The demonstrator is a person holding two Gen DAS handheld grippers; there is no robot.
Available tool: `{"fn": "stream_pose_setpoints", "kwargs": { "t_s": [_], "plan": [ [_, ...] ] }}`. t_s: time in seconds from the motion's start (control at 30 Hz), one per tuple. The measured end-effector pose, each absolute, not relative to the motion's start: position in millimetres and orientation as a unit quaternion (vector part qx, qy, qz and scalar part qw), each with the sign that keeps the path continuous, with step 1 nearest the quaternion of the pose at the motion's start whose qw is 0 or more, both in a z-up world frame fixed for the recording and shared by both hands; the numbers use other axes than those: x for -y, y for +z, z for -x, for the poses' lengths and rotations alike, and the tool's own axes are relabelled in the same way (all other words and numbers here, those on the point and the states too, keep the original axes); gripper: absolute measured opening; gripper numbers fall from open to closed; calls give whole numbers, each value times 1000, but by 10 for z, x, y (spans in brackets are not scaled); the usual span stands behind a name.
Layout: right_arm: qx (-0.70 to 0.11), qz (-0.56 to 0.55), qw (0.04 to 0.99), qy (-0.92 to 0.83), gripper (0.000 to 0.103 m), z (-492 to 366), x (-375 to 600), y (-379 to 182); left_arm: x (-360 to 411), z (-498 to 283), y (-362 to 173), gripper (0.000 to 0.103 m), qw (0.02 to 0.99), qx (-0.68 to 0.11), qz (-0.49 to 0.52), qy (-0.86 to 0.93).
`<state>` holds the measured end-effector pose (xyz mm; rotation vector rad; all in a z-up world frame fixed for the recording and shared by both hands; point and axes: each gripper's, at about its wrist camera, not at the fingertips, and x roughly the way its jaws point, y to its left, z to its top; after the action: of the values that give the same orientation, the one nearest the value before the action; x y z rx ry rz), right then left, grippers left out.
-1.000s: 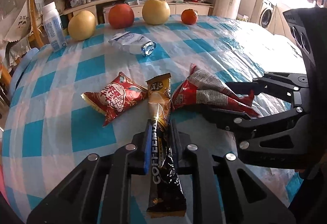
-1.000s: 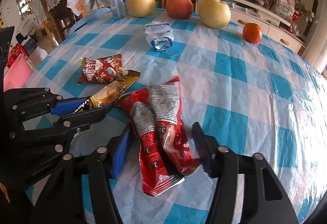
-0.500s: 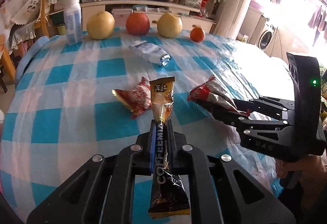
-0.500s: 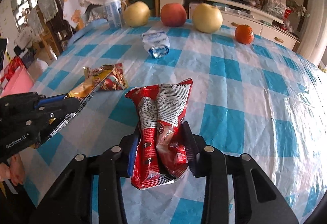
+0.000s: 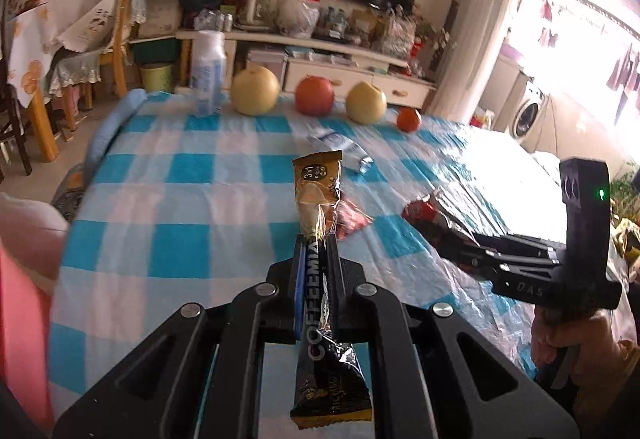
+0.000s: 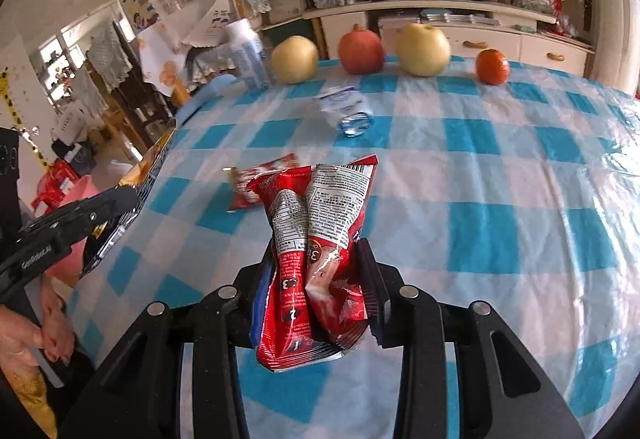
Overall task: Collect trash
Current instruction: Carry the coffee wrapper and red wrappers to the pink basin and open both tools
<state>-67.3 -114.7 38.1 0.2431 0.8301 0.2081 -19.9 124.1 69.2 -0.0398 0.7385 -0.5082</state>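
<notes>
My left gripper (image 5: 316,243) is shut on a long gold and black coffee sachet (image 5: 318,199) and holds it above the checked tablecloth. My right gripper (image 6: 316,251) is shut on a crumpled red wrapper (image 6: 316,215), also lifted off the table. In the left wrist view the right gripper (image 5: 452,239) shows at the right with its wrapper (image 5: 432,215). In the right wrist view the left gripper (image 6: 120,199) shows at the left edge. A small red snack packet (image 6: 260,183) and a squashed clear plastic bottle (image 6: 346,111) lie on the table.
Two yellow pears (image 6: 294,59) (image 6: 424,49), a red fruit (image 6: 360,47) and an orange (image 6: 492,67) line the far table edge, with a white bottle (image 6: 246,53) standing at the far left. A pink bin (image 5: 20,299) sits off the table's left side.
Both grippers have risen and pulled back from the table with their wrappers. The right gripper closed on the red wrapper during this time.
</notes>
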Motion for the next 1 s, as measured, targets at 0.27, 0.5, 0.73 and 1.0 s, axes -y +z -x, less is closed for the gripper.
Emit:
{"fn": "stream_pose_setpoints", "kwargs": {
  "t_s": [0.27,0.5,0.73,1.0],
  "plan": [
    [-399,-130,894,156,39,709,636,551,-1809,275,848,11,919,-331,57,-207],
    [-392,-103,887,222,39,711,-126,801,-2424,325,956,11,934,-307,101,-155],
    [-382,-59,876,289,39,670,-984,1064,-3151,381,989,11,943,-284,161,-62],
    [-378,-34,860,343,39,494,-1885,1209,-3778,438,907,11,937,-271,216,38]
  ]
}}
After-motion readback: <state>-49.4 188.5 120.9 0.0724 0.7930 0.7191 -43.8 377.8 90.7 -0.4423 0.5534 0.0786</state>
